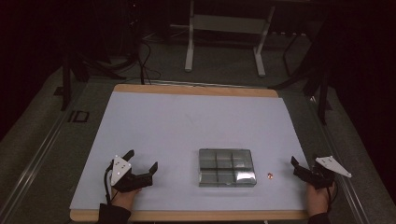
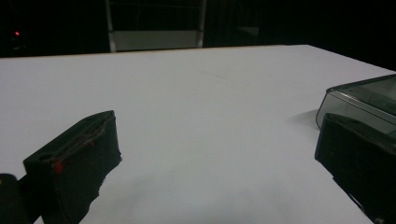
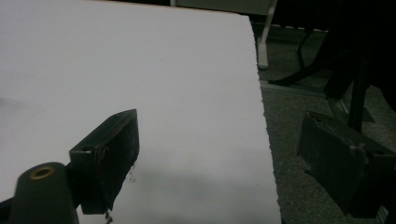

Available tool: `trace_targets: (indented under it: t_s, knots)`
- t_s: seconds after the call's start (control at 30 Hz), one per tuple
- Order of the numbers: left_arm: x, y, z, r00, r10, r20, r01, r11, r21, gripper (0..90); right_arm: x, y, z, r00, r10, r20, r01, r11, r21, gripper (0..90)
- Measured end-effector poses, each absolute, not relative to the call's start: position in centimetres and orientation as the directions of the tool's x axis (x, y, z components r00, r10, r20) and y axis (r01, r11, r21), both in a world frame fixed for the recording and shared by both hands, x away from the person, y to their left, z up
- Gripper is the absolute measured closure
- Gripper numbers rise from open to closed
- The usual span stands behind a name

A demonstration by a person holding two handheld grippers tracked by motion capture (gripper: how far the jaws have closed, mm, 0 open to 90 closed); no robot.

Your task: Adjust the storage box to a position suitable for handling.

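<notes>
Clear plastic box point(image 1: 227, 167) is sitting closed on the tabletop point(image 1: 187, 121), a small bead point(image 1: 270, 175) just right of it; both hand-held grippers, left point(image 1: 141, 162) and right point(image 1: 295, 164), are resting released, nothing yet grasped.

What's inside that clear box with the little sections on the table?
The clear box is split into six compartments, and from the high view they look empty. Glare on the lid hides parts of the right compartments, so something tiny could be missed. A small reddish thing lies outside, to its right.
</notes>
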State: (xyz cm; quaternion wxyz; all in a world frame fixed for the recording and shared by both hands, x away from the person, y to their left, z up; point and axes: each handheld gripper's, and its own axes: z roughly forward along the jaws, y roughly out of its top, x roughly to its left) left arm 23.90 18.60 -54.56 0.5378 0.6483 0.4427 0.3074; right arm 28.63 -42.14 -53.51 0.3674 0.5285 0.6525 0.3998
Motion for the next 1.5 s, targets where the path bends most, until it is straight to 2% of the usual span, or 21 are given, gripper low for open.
trace_targets:
  t_s: [0.2, 0.57, 0.7, 0.9, 1.0, 1.03, 1.33, 1.5]
  knots:
    - [24.0, 18.8, -54.6, 0.433, 0.897, -0.089, 0.252, -0.026, 0.967, 0.3, 28.5, -42.1, -53.5, -0.168, 0.984, -0.065, 0.383, 0.126, 0.915, 13.2]
    - [24.2, 18.5, -54.5, 0.451, 0.889, -0.074, 0.262, -0.053, 0.964, 0.3, 29.1, -42.0, -53.4, -0.183, 0.982, -0.055, 0.442, 0.132, 0.887, 13.9]
    - [24.4, 18.5, -54.4, 0.507, 0.854, -0.115, 0.295, -0.046, 0.955, 0.3, 29.5, -42.5, -53.3, -0.241, 0.969, 0.046, 0.502, 0.084, 0.861, 13.9]
    - [25.1, 17.8, -54.0, 0.603, 0.784, -0.149, 0.335, -0.079, 0.939, 1.4, 29.5, -42.5, -53.0, -0.321, 0.947, 0.023, 0.502, 0.150, 0.852, 12.5]
    - [25.3, 17.3, -53.7, 0.650, 0.747, -0.142, 0.331, -0.110, 0.937, 2.7, 29.4, -42.0, -52.5, -0.386, 0.922, 0.027, 0.487, 0.178, 0.855, 12.2]
    - [25.4, 17.1, -53.6, 0.662, 0.735, -0.147, 0.335, -0.115, 0.935, 4.4, 29.4, -41.6, -52.3, -0.433, 0.901, 0.024, 0.483, 0.210, 0.850, 12.2]
    - [25.7, 16.2, -53.3, 0.730, 0.669, -0.141, 0.331, -0.166, 0.929, 6.3, 29.5, -40.4, -52.4, -0.567, 0.822, 0.046, 0.463, 0.272, 0.844, 13.4]
    - [25.7, 15.3, -53.4, 0.770, 0.626, -0.123, 0.322, -0.214, 0.922, 13.2, 29.6, -39.8, -52.3, -0.667, 0.740, 0.083, 0.448, 0.310, 0.839, 14.0]
